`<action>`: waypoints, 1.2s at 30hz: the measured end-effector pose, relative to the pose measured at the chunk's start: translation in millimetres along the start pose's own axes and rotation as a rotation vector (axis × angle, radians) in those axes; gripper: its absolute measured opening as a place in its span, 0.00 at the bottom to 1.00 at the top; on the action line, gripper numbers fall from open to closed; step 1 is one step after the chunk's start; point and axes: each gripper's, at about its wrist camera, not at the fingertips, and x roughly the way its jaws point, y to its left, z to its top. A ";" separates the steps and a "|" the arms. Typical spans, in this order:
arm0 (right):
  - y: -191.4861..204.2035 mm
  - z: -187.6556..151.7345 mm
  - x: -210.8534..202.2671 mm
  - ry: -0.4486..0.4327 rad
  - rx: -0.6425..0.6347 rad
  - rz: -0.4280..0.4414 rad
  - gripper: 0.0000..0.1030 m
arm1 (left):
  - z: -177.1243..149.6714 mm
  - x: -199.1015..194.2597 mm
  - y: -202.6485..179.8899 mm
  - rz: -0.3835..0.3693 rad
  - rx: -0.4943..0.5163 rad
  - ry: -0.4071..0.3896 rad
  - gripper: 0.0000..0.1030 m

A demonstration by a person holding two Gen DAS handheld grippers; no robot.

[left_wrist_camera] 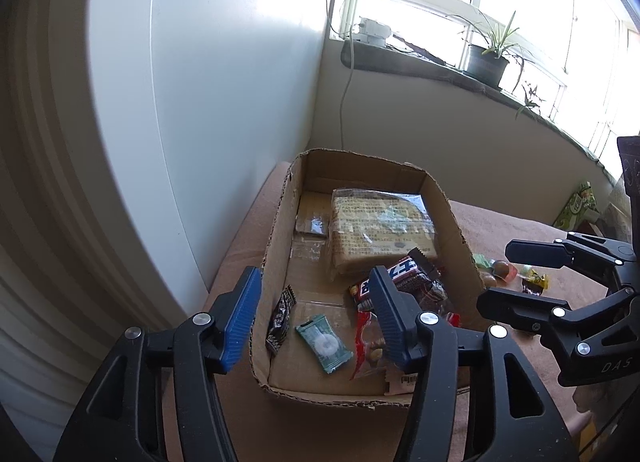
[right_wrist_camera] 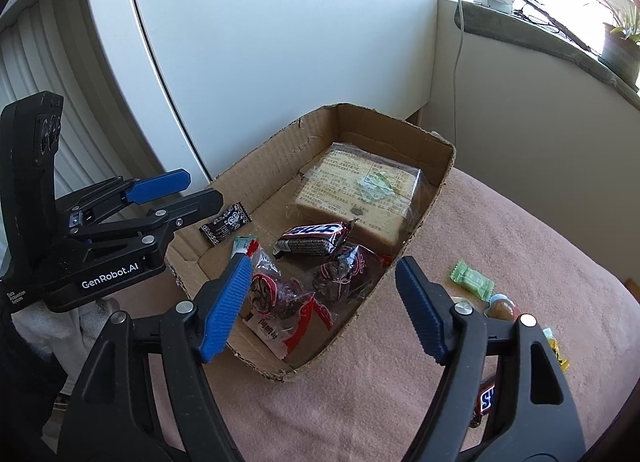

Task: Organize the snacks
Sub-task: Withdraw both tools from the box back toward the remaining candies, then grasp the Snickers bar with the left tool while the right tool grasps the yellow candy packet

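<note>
Both claws hover spread wide and hold nothing. The left claw [left_wrist_camera: 316,318] hangs over the near end of the cardboard box [right_wrist_camera: 436,197], which lies on the pink-covered bench [right_wrist_camera: 520,246] and already holds a big wrapped block [right_wrist_camera: 356,189], a chocolate bar [right_wrist_camera: 316,240], red-and-clear packets [right_wrist_camera: 288,302], a small black sachet [right_wrist_camera: 226,221] and a mint wrapper [left_wrist_camera: 325,343].

The snacks left outside lie on the bench to the right of the box's long right wall: a green candy [right_wrist_camera: 472,280], a round brown sweet [right_wrist_camera: 502,308], a yellow wrapper [right_wrist_camera: 554,346] and a second chocolate bar [right_wrist_camera: 486,400], mostly hidden behind the right finger.

The right claw [right_wrist_camera: 326,308] is much the nearer of the two. It points across the box's near right corner, so the loose pieces sit to its right, the green candy just beyond the right fingertip, its long axis slanting from near right to far left. I judge a short swing rightward would bring it between the fingers; the left claw would have to cross the whole box.
</note>
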 end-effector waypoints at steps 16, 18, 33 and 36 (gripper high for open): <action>-71.6 -26.4 -44.4 -0.034 0.099 -0.089 0.75 | -0.3 -15.4 -38.2 -0.057 0.022 -0.020 0.58; -88.2 -32.2 -53.1 -0.038 0.134 -0.100 0.75 | -0.8 -16.8 -47.5 -0.069 0.031 -0.022 0.58; -178.8 -72.1 -85.2 -0.033 0.271 -0.150 0.75 | -9.3 -15.3 -121.3 -0.179 0.106 0.002 0.58; -187.7 -77.7 -84.1 -0.016 0.264 -0.150 0.75 | -12.5 -12.9 -135.9 -0.202 0.121 0.017 0.58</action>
